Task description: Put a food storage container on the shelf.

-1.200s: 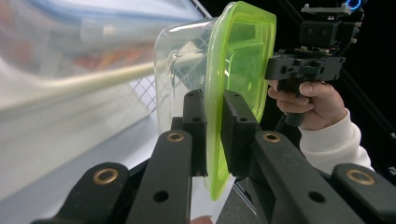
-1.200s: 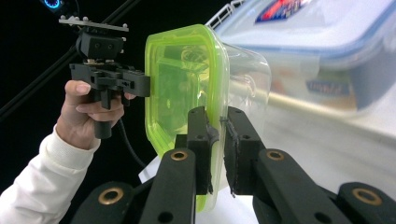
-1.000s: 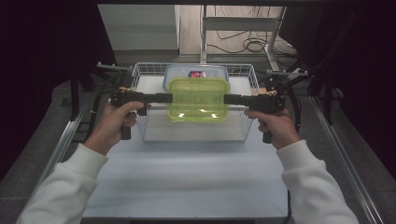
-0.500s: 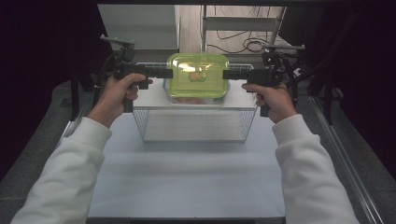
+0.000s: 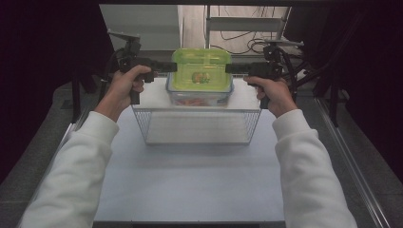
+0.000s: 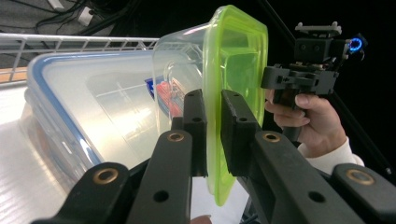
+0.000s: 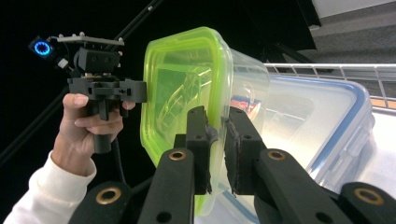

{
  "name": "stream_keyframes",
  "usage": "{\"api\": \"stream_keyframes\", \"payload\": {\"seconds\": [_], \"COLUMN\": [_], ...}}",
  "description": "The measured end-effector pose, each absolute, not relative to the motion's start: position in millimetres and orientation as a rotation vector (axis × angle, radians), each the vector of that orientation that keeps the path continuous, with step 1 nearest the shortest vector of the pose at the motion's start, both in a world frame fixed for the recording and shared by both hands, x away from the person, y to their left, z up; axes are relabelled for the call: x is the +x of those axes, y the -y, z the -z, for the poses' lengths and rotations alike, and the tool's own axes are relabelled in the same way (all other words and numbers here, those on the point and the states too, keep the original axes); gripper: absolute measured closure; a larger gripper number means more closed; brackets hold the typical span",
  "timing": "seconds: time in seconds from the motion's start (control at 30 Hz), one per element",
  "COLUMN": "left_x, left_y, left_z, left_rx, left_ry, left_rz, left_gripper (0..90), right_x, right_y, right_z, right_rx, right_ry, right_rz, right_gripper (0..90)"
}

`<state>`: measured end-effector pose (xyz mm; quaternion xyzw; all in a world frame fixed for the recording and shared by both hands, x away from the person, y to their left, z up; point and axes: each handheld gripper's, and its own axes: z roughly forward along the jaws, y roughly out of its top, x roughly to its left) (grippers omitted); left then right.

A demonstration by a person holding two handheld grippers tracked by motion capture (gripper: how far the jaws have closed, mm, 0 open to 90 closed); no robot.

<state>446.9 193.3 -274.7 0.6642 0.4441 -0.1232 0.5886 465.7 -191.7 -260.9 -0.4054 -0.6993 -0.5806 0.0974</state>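
Observation:
A clear container with a lime-green lid [image 5: 200,66] hangs between the two grippers, over the far side of a wire basket [image 5: 142,124]. My left gripper [image 5: 173,67] is shut on the lid's left rim, and my right gripper [image 5: 229,69] is shut on its right rim. In the left gripper view the jaws [image 6: 213,100] pinch the green lid [image 6: 238,56] edge-on. The right gripper view has its jaws [image 7: 217,116] clamped on the same lid [image 7: 182,79]. Something red and orange lies inside the container.
A second clear container with a blue-rimmed lid [image 6: 84,98] [image 7: 322,105] lies just below and beside the held one, by the basket's wire rim [image 6: 70,42]. The white table [image 5: 190,185] stretches toward the person. Dark frame posts and cables stand at the far edge.
Both grippers and the green-lidded container have moved away from the person and slightly up, from over the basket's middle to its far side. Both grips have held.

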Motion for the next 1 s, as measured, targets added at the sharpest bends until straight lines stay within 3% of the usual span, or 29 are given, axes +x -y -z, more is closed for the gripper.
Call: {"api": "stream_keyframes", "payload": {"seconds": [0.7,0.87,1.0], "left_x": [469,470,470], "left_y": [-193,-193,-194], "left_z": [288,289,288], "left_rx": [1.465,1.469,1.456], "left_ry": [-1.136,-1.135,-1.143], "left_rz": [0.304,0.296,0.279], "left_gripper": [71.2,64.3,51.9], "right_x": [487,487,487], "right_y": [182,182,182], "right_z": [278,278,279], "right_rx": [-1.323,-1.334,-1.354], "right_ry": [1.976,1.982,1.978], "right_rz": [1.726,1.715,1.715], "right_gripper": [66.9,61.0,55.8]}}
